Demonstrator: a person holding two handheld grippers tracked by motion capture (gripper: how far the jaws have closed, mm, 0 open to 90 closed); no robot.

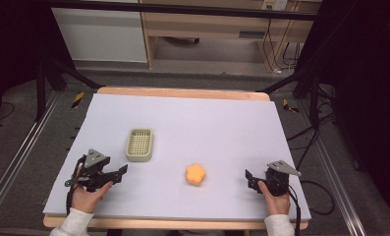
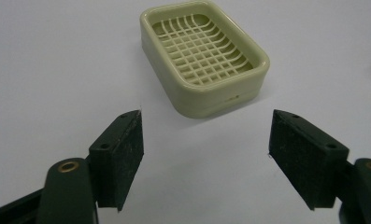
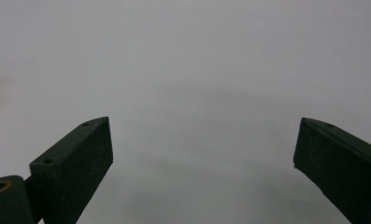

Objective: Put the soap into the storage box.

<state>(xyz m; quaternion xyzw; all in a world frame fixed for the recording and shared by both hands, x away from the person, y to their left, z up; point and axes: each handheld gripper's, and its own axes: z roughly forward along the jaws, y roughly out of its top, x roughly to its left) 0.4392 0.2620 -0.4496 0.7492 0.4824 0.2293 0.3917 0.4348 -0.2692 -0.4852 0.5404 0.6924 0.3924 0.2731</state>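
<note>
Near the front-left corner of the surface (image 1: 182,118) sits my left gripper (image 1: 121,173), held in a hand (image 1: 87,196) w/ a white sleeve. Jaws spread wide, nothing btwn them; in the left gripper view they frame bare lavender surface, pads clear of everything. It points toward the middle of the surface and a bit away from me. Just ahead of it is the soap dish (image 2: 204,56), pale green, rectangular w/ rounded corners and a grid insert, sitting flat and upright. It's near the jaws but apart from them, no contact. From the high view the dish lies just beyond and to the right of the left gripper.

Right gripper (image 1: 250,178) is at the front-right, also hand-held, jaws likewise wide apart and holding nothing. Its own view has plain surface btwn the two black pads.

Btwn the two grippers, closer to the front edge, lies an orange sponge (image 1: 196,174), flower-shaped, flat on the surface. It's apart from both grippers and from the dish, which sits to its left and farther back.

Beyond the surface: wooden furniture (image 1: 207,29) and cables (image 1: 286,54) on the floor.
</note>
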